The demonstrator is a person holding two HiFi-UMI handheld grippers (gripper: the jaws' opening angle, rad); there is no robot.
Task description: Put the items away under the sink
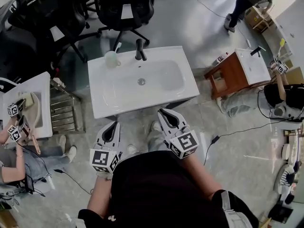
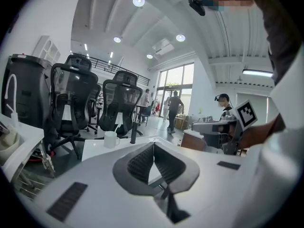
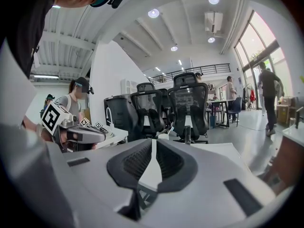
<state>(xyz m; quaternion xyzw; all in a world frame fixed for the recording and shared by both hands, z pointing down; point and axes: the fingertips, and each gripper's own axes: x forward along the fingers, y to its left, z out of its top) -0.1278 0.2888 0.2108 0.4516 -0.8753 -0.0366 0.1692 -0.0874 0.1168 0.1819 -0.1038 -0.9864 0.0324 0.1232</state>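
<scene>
Both hand-held grippers, the left hand-held gripper (image 1: pixel 113 123) and the right hand-held gripper (image 1: pixel 161 111), hover closed and empty at the near edge of the white sink counter (image 1: pixel 142 106). A white cup (image 1: pixel 110 59) stands back-left beside the black faucet (image 1: pixel 140 50). Black office chairs (image 1: pixel 124 8) crowd the floor beyond the counter, and a wooden cabinet (image 1: pixel 228 77) stands to the right.

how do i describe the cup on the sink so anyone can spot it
Start at the white sink in the middle of the head view. On its back rim, left of the black faucet, stands the white mug. Unlike the faucet it is short and white, with a pale stick poking out.
</scene>
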